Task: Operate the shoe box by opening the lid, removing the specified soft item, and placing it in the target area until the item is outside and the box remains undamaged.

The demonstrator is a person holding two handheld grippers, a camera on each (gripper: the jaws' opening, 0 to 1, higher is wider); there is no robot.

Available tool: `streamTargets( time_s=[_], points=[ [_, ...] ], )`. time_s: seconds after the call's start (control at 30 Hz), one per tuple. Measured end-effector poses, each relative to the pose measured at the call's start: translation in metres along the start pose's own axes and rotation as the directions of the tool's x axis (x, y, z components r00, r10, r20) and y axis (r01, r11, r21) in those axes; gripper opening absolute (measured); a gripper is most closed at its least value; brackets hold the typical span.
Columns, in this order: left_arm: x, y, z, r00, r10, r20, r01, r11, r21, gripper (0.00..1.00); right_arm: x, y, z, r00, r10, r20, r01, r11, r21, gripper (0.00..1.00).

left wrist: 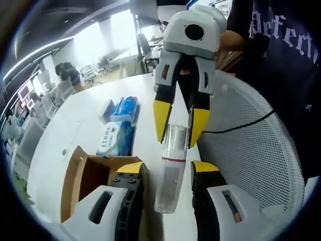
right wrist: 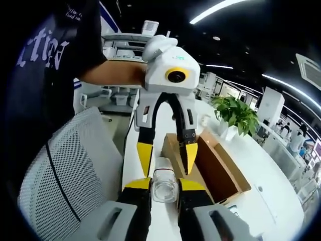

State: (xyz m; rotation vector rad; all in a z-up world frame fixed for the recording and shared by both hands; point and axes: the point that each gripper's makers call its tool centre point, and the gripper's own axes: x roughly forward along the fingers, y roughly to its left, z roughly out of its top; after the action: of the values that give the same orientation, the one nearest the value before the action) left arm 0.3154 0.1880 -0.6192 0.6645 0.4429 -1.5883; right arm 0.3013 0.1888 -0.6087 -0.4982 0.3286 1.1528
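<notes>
A clear plastic bottle (left wrist: 170, 175) with a thin red line round it hangs in the air between the two grippers. My right gripper (left wrist: 179, 125) comes in from above in the left gripper view and is shut on the bottle's far end. In the right gripper view its own yellow-tipped jaws (right wrist: 164, 185) press on the bottle (right wrist: 164, 190). My left gripper (left wrist: 168, 168) stands open, its jaws on either side of the bottle's near end with a gap on both sides; it also faces me as the left gripper (right wrist: 167, 155). The open cardboard shoe box (left wrist: 83, 175) (right wrist: 215, 165) sits on the white table.
Blue tissue packs (left wrist: 118, 125) lie on the white table (left wrist: 65, 130) beyond the box. A white mesh chair (left wrist: 251, 150) (right wrist: 75, 165) stands under the grippers. A person in a dark shirt (right wrist: 45, 45) holds both grippers. A potted plant (right wrist: 235, 113) stands on the table.
</notes>
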Motion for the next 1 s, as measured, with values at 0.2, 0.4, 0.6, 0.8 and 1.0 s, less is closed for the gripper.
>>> streamTargets(
  time_s=[0.2,0.4,0.6,0.8,1.0],
  points=[
    [-0.006,0.006,0.004,0.998,0.040,0.041,-0.038,0.999,-0.038,0.43,-0.001,-0.003,0.003,1.000,-0.004,0.012,0.004,1.000,0.011,0.14],
    [-0.013,0.012,0.002,0.992,0.096,0.078,-0.086,0.988,-0.125,0.49,-0.001,-0.006,0.002,1.000,0.000,0.003,0.000,1.000,0.012,0.14],
    [-0.017,0.012,-0.004,0.983,0.144,0.114,-0.118,0.971,-0.206,0.54,-0.006,-0.014,0.003,1.000,0.006,0.005,-0.006,1.000,0.027,0.14],
    [-0.025,0.015,-0.011,0.970,0.206,0.130,-0.163,0.946,-0.280,0.60,-0.014,-0.022,0.005,1.000,0.020,0.009,-0.021,0.998,0.066,0.14],
    [-0.031,0.016,-0.015,0.951,0.276,0.138,-0.218,0.917,-0.335,0.64,-0.023,-0.033,0.005,1.000,0.020,0.008,-0.021,0.997,0.075,0.14]
  ],
)
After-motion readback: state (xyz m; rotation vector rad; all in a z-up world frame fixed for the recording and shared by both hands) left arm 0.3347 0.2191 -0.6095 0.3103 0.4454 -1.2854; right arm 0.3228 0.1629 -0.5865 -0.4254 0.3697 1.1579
